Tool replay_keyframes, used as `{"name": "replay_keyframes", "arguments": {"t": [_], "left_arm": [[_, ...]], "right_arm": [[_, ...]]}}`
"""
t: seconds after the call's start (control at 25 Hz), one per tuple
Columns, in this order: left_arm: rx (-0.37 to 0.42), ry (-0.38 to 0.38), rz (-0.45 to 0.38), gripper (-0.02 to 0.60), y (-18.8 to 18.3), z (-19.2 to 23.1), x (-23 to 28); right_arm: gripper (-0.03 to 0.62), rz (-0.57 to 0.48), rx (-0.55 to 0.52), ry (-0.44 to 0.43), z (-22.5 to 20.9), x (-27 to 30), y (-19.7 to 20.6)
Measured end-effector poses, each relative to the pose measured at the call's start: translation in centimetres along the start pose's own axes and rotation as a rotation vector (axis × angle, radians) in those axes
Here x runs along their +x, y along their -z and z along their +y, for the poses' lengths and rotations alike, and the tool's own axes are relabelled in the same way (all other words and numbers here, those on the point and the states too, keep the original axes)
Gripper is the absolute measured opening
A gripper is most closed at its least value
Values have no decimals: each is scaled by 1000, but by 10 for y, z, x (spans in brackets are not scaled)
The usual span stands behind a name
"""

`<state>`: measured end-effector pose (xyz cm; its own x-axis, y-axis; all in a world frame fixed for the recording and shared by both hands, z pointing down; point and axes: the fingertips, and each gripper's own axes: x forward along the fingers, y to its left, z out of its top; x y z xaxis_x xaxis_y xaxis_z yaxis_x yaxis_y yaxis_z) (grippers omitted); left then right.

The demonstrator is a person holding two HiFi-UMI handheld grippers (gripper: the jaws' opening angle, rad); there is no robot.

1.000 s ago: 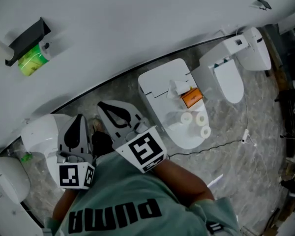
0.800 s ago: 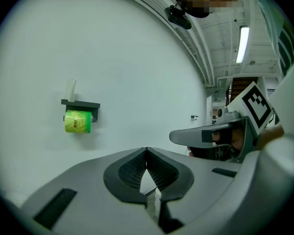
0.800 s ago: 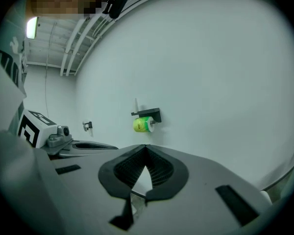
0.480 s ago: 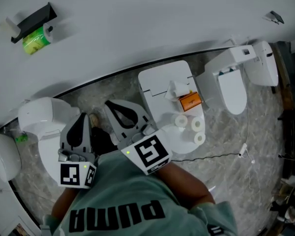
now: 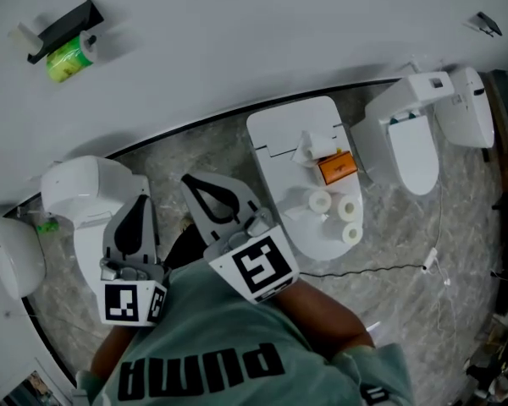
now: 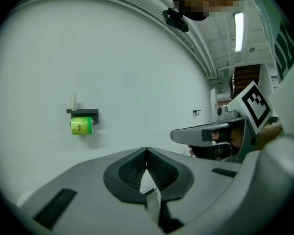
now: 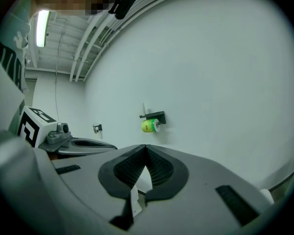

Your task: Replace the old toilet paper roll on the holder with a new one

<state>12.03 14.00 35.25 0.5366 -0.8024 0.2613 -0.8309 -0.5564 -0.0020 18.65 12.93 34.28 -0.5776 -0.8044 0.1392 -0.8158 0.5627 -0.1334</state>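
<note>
High on the white wall, a black holder (image 5: 63, 19) carries a roll in green wrapping (image 5: 68, 60). The same holder (image 6: 83, 113) and green roll (image 6: 81, 126) show small and far off in the left gripper view. They appear again as holder (image 7: 154, 116) and roll (image 7: 149, 126) in the right gripper view. Three white rolls (image 5: 320, 201) lie on a closed toilet lid (image 5: 279, 134). My left gripper (image 5: 140, 200) and right gripper (image 5: 193, 184) are both shut and empty, side by side in front of the person's body, pointing at the wall well short of the holder.
An orange box (image 5: 336, 167) and a white tissue lie on the same lid. Another toilet (image 5: 406, 142) stands to the right and one (image 5: 85, 193) to the left below my left gripper. A cable (image 5: 381, 269) runs over the marble floor.
The head view has shifted: the holder and green roll now sit higher in it and the toilets have slid right. Both grippers stay shut, side by side.
</note>
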Motion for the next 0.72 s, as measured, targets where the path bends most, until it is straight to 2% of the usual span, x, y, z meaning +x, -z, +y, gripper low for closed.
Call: {"name": "replay_keyframes", "arguments": {"t": [0.12, 0.4, 0.72], "left_arm": [[13, -8, 5, 5, 3, 1, -5], [3, -61, 13, 5, 15, 19, -22], [-80, -122, 24, 5, 43, 34, -62]], "right_arm": [[5, 3, -17, 0, 3, -4, 3], [5, 10, 22, 31, 6, -7, 14], [5, 46, -5, 15, 47, -9, 21]]}}
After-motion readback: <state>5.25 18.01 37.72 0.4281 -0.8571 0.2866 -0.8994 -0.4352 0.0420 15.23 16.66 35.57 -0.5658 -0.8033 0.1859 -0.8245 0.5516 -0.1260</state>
